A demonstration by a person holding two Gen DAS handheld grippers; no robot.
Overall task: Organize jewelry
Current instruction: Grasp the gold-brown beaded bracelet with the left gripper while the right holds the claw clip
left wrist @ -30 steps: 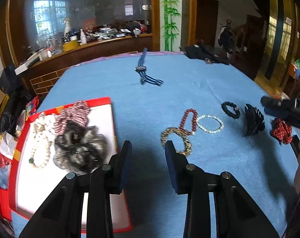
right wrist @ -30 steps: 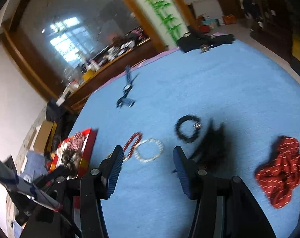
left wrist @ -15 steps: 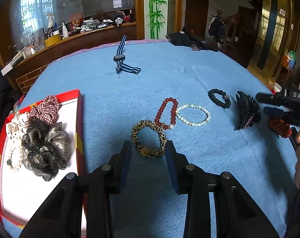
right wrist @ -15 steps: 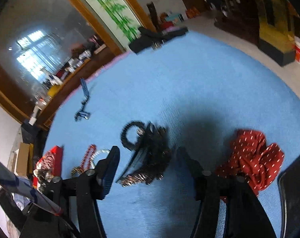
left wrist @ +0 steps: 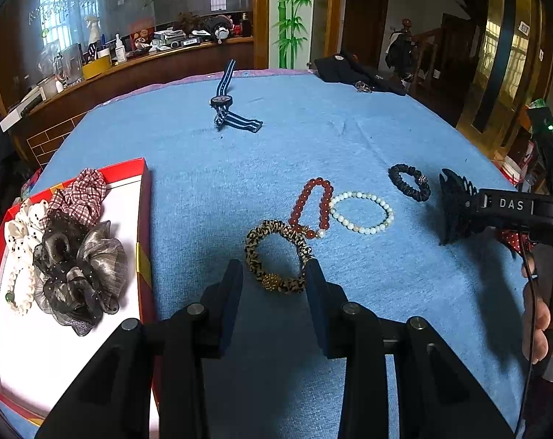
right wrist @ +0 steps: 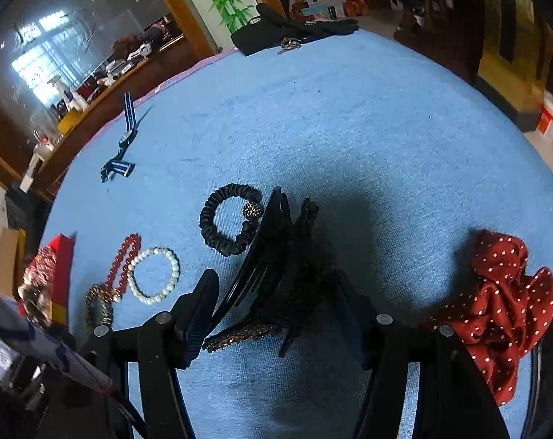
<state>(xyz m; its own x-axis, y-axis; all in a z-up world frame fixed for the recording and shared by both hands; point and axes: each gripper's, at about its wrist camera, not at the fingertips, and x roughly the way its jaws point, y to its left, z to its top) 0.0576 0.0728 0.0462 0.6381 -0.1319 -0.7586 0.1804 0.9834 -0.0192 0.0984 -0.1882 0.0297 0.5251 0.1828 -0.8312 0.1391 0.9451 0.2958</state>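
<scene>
on the blue cloth [left wrist: 349, 139], left gripper [left wrist: 273, 280] jaws apart astride leopard bracelet [left wrist: 276, 252], right gripper [right wrist: 276, 300] jaws closing around black hair claw [right wrist: 273, 256]

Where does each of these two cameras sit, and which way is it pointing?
Left wrist view: sits on the left gripper, looking down along its two fingers at the leopard bracelet and red tray; a hand shows at right.
Right wrist view: sits on the right gripper, looking down at the black hair claw between its closing jaws; no hand shows.
Shared: blue cloth, striped watch, red bead bracelet, pearl bracelet, black scrunchie, hair claw.
</scene>
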